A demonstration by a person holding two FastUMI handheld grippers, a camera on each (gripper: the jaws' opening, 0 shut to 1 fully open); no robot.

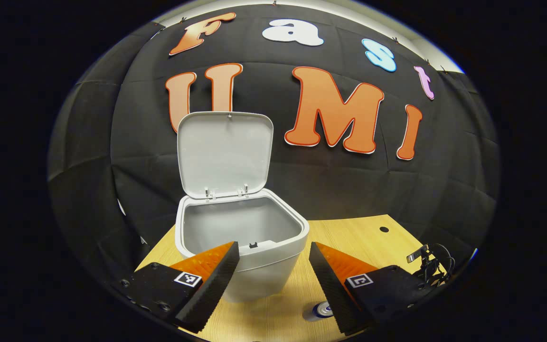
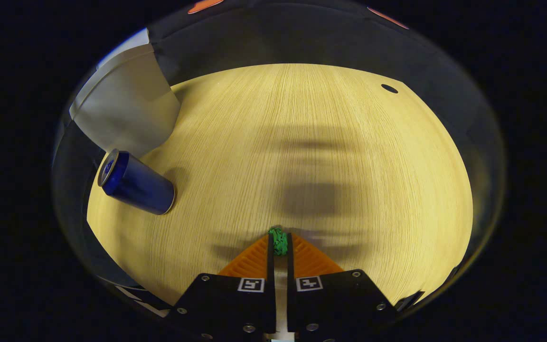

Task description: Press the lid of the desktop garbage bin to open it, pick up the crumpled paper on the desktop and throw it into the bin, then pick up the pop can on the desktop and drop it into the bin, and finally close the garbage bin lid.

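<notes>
Left gripper view
Bin: grey, on the wooden worktop, just ahead of the gripper.
Lid: swung up on its rear hinge, standing upright over the open bin.
Bin inside: the part in sight is bare grey wall.
Left gripper: fingers spread wide apart, holding nothing; the bin's front rim shows between them.
Can: only its end shows (low on the worktop, beside the right-hand finger).

Right gripper view
Right gripper: looks down on the worktop, fingers drawn close together and clamped on the paper.
Paper: small green crumpled wad, pinched at the fingertips.
Can: blue, lying on its side on the worktop, far left, just beside the bin.
Bin: grey wall at upper left.
</notes>
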